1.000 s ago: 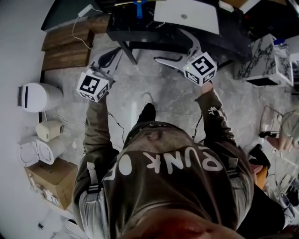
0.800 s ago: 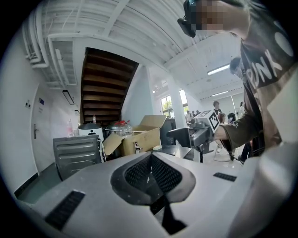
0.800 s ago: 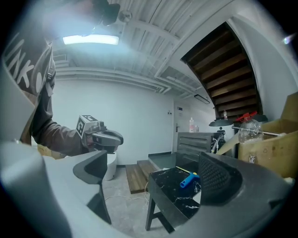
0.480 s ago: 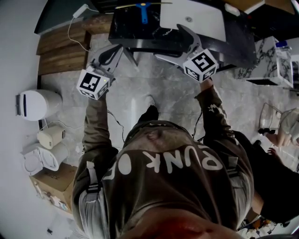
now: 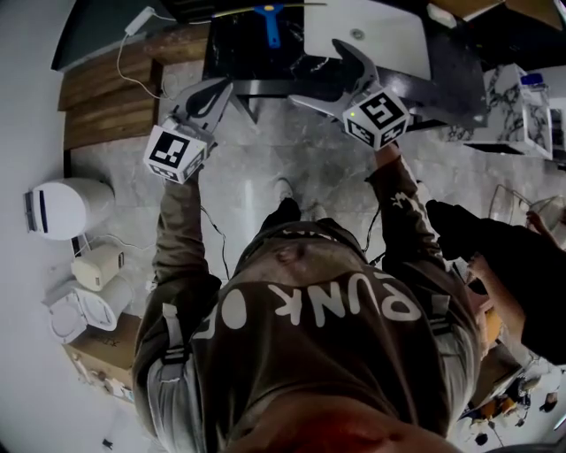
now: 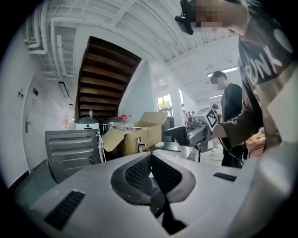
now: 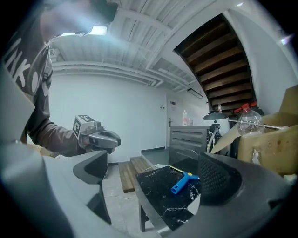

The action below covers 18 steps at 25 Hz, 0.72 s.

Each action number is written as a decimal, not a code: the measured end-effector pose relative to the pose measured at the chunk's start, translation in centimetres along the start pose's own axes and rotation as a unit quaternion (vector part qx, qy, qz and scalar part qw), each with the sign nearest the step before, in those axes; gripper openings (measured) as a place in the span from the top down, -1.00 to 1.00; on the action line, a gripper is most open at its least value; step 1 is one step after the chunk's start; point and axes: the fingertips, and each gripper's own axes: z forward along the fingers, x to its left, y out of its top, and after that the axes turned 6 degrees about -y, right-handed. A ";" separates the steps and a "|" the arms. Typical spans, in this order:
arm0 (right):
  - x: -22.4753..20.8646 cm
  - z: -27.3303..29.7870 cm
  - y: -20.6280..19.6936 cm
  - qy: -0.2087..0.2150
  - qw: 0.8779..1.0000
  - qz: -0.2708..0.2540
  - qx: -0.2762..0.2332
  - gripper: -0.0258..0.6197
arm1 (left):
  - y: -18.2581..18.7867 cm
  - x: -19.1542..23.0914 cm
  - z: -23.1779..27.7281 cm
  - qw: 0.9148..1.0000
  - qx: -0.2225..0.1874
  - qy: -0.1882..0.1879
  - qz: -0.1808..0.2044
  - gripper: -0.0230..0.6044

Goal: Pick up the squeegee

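Both arms stretch forward toward the top of the head view, each hand around a gripper. The left hand-held gripper (image 5: 215, 95) sits upper left of centre, its jaws pressed together with nothing between them. The right hand-held gripper (image 5: 320, 75) sits upper right of centre, jaws spread wide and empty, pointing at the dark marbled tabletop (image 5: 232, 49) along the top edge. The squeegee (image 5: 268, 21), blue-handled, lies flat on that tabletop at top centre, well apart from both grippers; the right gripper view frames it between the spread jaws, farther off. Pale marbled floor (image 5: 265, 172) fills the middle, wooden steps (image 5: 106, 93) lie at upper left, and a cardboard box (image 5: 95, 356) sits at lower left. A second person (image 5: 504, 261) stands at the right edge.
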 end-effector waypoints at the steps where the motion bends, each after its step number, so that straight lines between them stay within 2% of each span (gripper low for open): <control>1: -0.2 0.2 0.0 -0.001 1.000 0.001 0.000 -0.92 | 0.0 0.2 0.2 1.000 0.001 -0.002 0.000 0.92; 12: -3.3 3.7 -0.4 0.002 1.000 0.007 -0.009 -0.91 | 0.1 2.8 2.6 1.000 0.007 0.002 0.009 0.92; 18: -5.9 7.2 -2.6 0.009 1.000 0.016 0.005 -0.89 | -1.2 5.4 4.9 1.000 0.015 0.018 -0.003 0.92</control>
